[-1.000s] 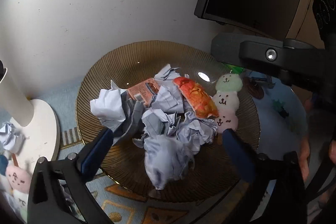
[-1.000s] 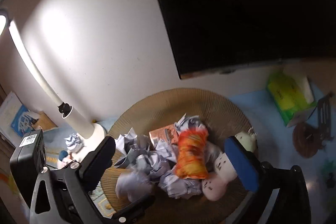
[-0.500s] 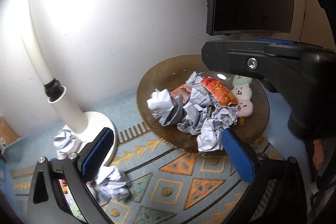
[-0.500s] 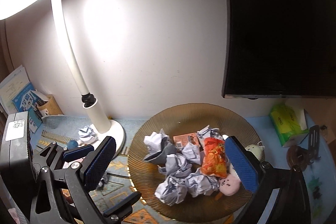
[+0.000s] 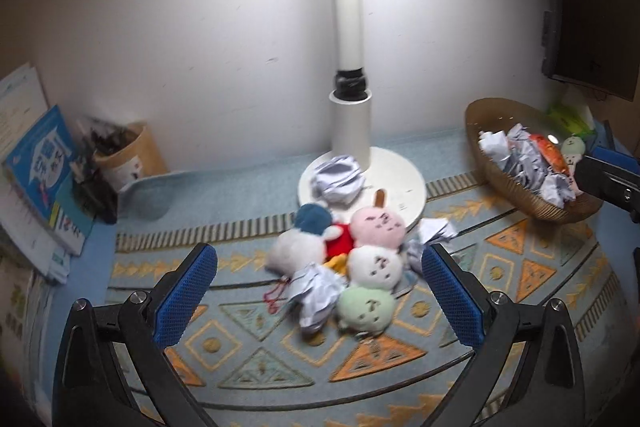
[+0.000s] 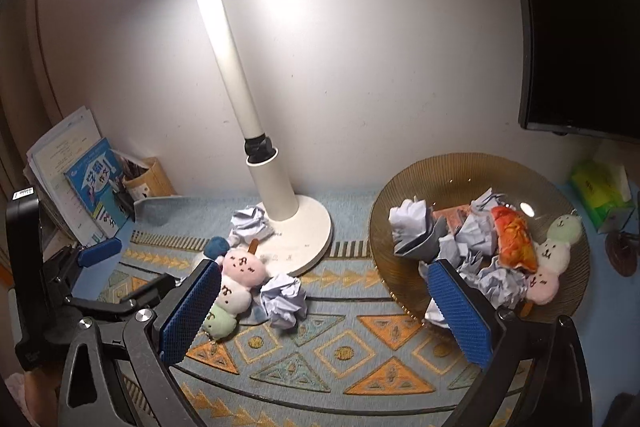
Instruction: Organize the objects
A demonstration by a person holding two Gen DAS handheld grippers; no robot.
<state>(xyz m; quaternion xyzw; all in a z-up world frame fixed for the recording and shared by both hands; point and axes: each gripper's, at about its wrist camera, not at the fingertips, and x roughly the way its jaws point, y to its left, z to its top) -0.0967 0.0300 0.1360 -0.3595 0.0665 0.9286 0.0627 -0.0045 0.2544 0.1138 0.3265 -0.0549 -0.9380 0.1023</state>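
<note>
A three-ball plush skewer (image 5: 372,265) in pink, white and green lies on the patterned mat beside a white plush with a blue cap (image 5: 306,235). Crumpled paper balls sit around them: one on the lamp base (image 5: 338,179), one in front (image 5: 316,287), one to the right (image 5: 434,229). My left gripper (image 5: 320,293) hangs open just above and in front of this pile. My right gripper (image 6: 326,311) is open too, over a paper ball (image 6: 284,295), between the plush skewer (image 6: 236,283) and the brown ribbed bowl (image 6: 400,195). That bowl holds paper balls, an orange packet (image 6: 514,239) and a second plush skewer (image 6: 556,255).
A white desk lamp (image 6: 276,195) stands at the back centre with its wide base on the mat. Books (image 5: 36,163) and a pen cup (image 5: 128,151) stand at the left. A dark monitor (image 6: 580,27) hangs at the right above a green tissue pack (image 6: 600,195).
Both grippers have pulled back from the bowl and swung left. The left view now faces the plush and paper pile by the lamp instead of the bowl. Both stay open.
</note>
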